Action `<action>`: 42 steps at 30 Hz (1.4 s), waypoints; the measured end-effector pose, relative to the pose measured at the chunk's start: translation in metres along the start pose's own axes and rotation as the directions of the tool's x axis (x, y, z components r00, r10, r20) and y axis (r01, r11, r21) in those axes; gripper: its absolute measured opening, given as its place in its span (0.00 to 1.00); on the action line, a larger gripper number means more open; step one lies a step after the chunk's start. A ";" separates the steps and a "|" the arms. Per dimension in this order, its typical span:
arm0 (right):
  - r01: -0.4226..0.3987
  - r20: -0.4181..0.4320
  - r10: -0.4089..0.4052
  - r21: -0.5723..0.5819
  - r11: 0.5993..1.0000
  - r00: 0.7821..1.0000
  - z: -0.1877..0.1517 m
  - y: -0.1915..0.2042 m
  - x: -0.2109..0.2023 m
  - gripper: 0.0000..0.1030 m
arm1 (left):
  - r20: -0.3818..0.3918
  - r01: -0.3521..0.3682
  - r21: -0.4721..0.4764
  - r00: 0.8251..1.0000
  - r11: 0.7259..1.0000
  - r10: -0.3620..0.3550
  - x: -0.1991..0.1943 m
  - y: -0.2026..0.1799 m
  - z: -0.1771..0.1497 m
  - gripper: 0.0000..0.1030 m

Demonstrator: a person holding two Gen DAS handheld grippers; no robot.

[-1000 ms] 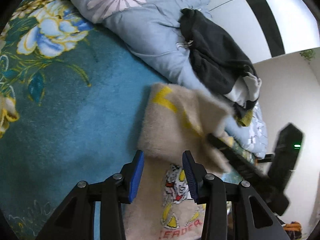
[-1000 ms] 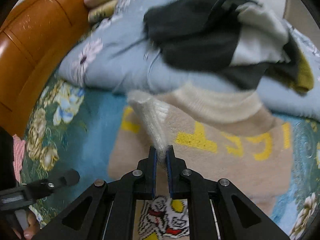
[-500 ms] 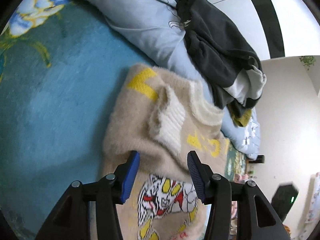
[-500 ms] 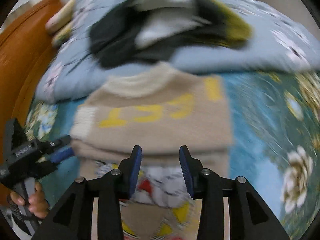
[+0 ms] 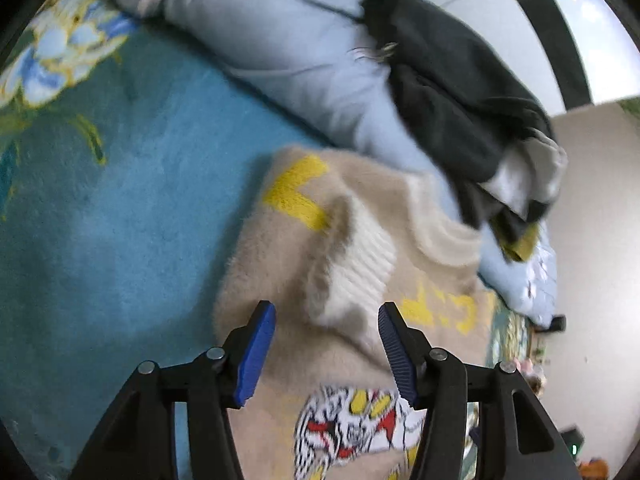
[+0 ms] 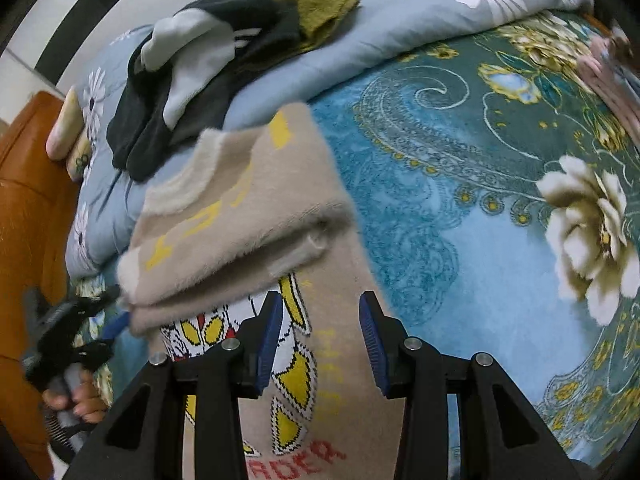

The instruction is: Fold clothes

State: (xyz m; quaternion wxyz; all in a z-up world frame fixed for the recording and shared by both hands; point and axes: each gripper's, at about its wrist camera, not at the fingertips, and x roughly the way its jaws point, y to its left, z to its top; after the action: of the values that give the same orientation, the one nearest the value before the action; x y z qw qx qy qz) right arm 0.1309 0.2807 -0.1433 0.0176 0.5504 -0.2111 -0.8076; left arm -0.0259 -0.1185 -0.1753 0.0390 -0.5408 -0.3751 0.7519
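Now: sleeves folded in, body fold due

Midway through folding the beige sweater (image 6: 256,216), spread flat on the bed (image 6: 460,216). Calls next for gripping the hem and doubling the body over. Left gripper (image 5: 326,350) and right gripper (image 6: 320,334): fingers apart, empty, hovering just above the knit.

I see a beige sweater (image 6: 256,216) with yellow letters, a cream collar and a red, yellow and black-and-white cartoon print. My bedspread (image 6: 460,208) is teal with cream and gold flowers. The quilt (image 6: 400,28) is pale blue with white daisies, under a black-and-white garment (image 6: 192,80).
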 end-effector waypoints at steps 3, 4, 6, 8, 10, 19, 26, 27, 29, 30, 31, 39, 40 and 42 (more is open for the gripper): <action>-0.011 0.005 0.011 0.042 0.999 1.000 -0.001 -0.009 0.000 0.41 | 0.027 0.001 0.036 1.000 0.999 -0.002 0.001 -0.013 0.000 0.55; -0.017 -0.001 0.017 0.062 0.998 1.000 -0.001 -0.013 0.001 0.41 | 0.027 -0.019 0.054 0.999 0.998 0.018 0.004 -0.018 -0.001 0.55; -0.026 -0.007 0.027 0.089 0.996 1.000 -0.001 -0.018 0.003 0.43 | 0.032 -0.052 0.092 0.998 0.994 0.049 0.010 -0.027 -0.003 0.53; -0.035 -0.005 0.035 0.100 0.994 0.999 -0.002 -0.020 0.002 0.43 | 0.034 -0.069 0.103 0.997 0.992 0.066 0.016 -0.031 -0.006 0.21; -0.043 -0.004 0.044 0.102 0.994 0.999 -0.002 -0.021 0.002 0.44 | 0.020 -0.082 0.054 0.997 0.995 0.081 0.018 -0.026 -0.008 0.12; -0.065 -0.004 0.066 0.146 0.987 0.998 -0.003 -0.030 0.000 0.45 | 0.123 -0.117 0.059 0.986 0.991 0.109 -0.028 -0.008 -0.018 0.10; -0.054 -0.090 0.071 0.179 0.982 0.993 -0.005 -0.037 0.012 0.49 | 0.059 -0.108 -0.027 0.992 0.994 0.110 -0.011 0.019 -0.015 0.11; -0.054 -0.099 0.073 0.187 0.981 0.992 -0.006 -0.039 0.013 0.49 | 0.046 -0.095 -0.021 0.994 0.995 0.096 -0.012 0.016 -0.014 0.12; -0.060 -0.111 0.084 0.206 0.977 0.990 -0.007 -0.043 0.012 0.49 | 0.018 -0.043 -0.002 0.999 0.999 0.043 -0.021 0.013 -0.015 0.13; -0.065 -0.116 0.092 0.216 0.974 0.989 -0.008 -0.045 0.011 0.49 | 0.011 -0.022 0.015 1.000 1.000 0.022 -0.026 0.012 -0.017 0.14; -0.069 -0.124 0.099 0.222 0.973 0.987 -0.009 -0.047 0.010 0.50 | 0.009 -0.021 0.033 1.000 0.999 0.021 -0.032 0.013 -0.020 0.16; -0.037 -0.279 0.134 0.325 0.945 0.951 -0.021 -0.079 0.022 0.54 | -0.137 -0.091 0.122 0.985 0.988 0.108 -0.040 0.057 -0.090 0.28; -0.029 -0.291 0.130 0.329 0.944 0.948 -0.022 -0.081 0.024 0.54 | -0.162 -0.095 0.132 0.980 0.987 0.117 -0.037 0.062 -0.100 0.28; -0.011 -0.326 0.119 0.315 0.949 0.938 -0.025 -0.081 0.030 0.54 | -0.213 -0.078 0.129 0.972 0.989 0.104 -0.031 0.067 -0.118 0.29</action>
State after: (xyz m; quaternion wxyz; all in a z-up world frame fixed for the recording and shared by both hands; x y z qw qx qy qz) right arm 0.1580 0.3388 -0.2063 -0.0051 0.6702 -0.3466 -0.6562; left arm 0.1095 -0.1191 -0.2073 0.0779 -0.6337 -0.2976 0.7098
